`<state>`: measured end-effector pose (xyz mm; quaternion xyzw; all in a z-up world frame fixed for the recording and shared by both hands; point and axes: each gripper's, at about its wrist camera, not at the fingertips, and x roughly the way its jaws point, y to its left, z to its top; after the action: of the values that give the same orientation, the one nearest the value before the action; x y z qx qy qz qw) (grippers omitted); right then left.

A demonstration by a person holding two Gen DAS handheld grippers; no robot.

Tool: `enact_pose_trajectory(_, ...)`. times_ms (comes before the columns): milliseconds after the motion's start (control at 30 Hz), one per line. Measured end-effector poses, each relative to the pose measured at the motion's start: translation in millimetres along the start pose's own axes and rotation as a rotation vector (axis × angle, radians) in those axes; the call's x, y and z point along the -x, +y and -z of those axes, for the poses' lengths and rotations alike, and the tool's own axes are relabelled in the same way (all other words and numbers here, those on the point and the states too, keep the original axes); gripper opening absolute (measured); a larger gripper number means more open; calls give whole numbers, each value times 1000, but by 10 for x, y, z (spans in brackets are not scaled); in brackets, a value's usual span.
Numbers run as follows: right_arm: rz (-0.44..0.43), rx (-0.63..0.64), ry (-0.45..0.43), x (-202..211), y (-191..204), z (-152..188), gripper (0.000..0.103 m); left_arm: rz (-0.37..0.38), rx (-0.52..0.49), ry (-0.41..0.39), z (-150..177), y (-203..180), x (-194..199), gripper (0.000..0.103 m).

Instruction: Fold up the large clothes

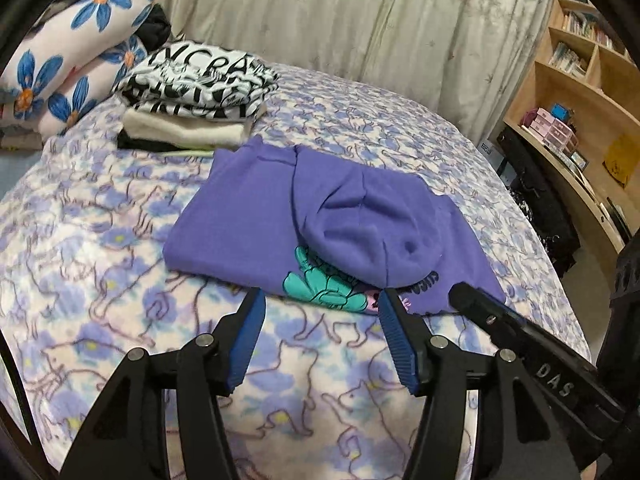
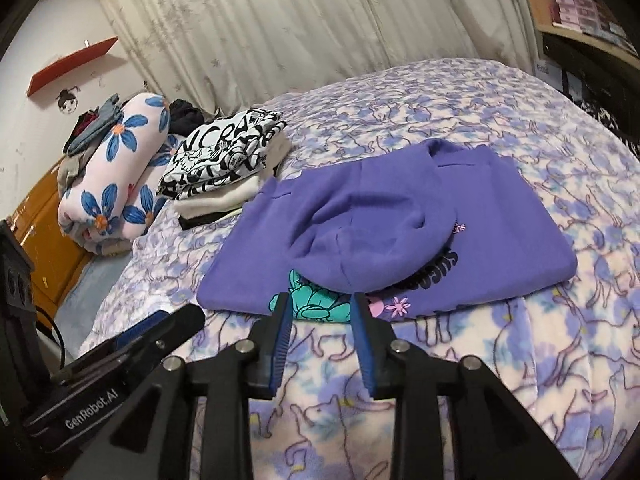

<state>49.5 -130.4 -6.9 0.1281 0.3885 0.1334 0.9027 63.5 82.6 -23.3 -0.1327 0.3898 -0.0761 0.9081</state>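
Observation:
A purple hoodie [image 1: 256, 220] with a teal flower print lies folded on the bed, its hood laid over the top. My left gripper [image 1: 322, 300] hovers just in front of its near edge, open, with nothing between the blue pads. The same hoodie [image 2: 500, 216] fills the middle of the right wrist view. My right gripper [image 2: 320, 306] is also open just short of the near edge and holds nothing. Each gripper shows in the other's view: the right one [image 1: 480, 308] at the lower right, the left one [image 2: 176, 324] at the lower left.
A stack of folded clothes [image 1: 200, 92] topped by a black-and-white print stands behind the hoodie. Rolled floral bedding [image 1: 72, 52] lies at the far left. The bed [image 1: 360, 120] has a purple floral cover. A curtain [image 1: 320, 12] hangs behind, and wooden shelves [image 1: 580, 92] stand at right.

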Motion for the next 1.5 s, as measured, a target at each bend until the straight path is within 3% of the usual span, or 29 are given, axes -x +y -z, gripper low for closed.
enact_pose_trajectory(333, 48, 39, -17, -365, 28, -8, 29, 107, 199, 91, 133, 622, -702, 58)
enact_pose_trajectory(733, 130, 120, -106, -1124, -71, -531, 27, 110, 388, 137, -129, 1113, -1712, 58)
enact_pose_trajectory(833, 157, 131, -76, -1393, -136, -518, 24, 112, 399, 116, -250, 1155, -1848, 59)
enact_pose_trajectory(933, 171, 113, 29, -1700, -246, -362, 22, 104, 406, 81, -325, 1150, -1946, 59)
enact_pose_trajectory(1000, 161, 87, 36, -1756, -323, -256, 22, 93, 404, 46, -355, 1127, -1966, 58)
enact_pose_trajectory(1033, 155, 87, 20, -1731, -332, -229, 22, 84, 402, 26, -362, 1123, -1965, 48)
enact_pose_trajectory(1067, 154, 86, 17, -1720, -334, -216, 22, 61, 397, -1, -374, 1112, -1953, 29)
enact_pose_trajectory(1133, 152, 87, 16, -1715, -341, -206, 22, 63, 393, -37, -422, 1105, -1915, 20)
enact_pose_trajectory(1200, 148, 85, 12, -1699, -350, -187, 22, 54, 361, -85, -452, 1011, -1819, 17)
enact_pose_trajectory(1333, 117, 50, 11, -1691, -416, -181, 22, -24, 198, -184, -545, 595, -1563, 15)
enact_pose_trajectory(1500, 21, -99, 40, -1662, -665, -240, 22, -46, -9, -265, -750, -55, -1310, 15)
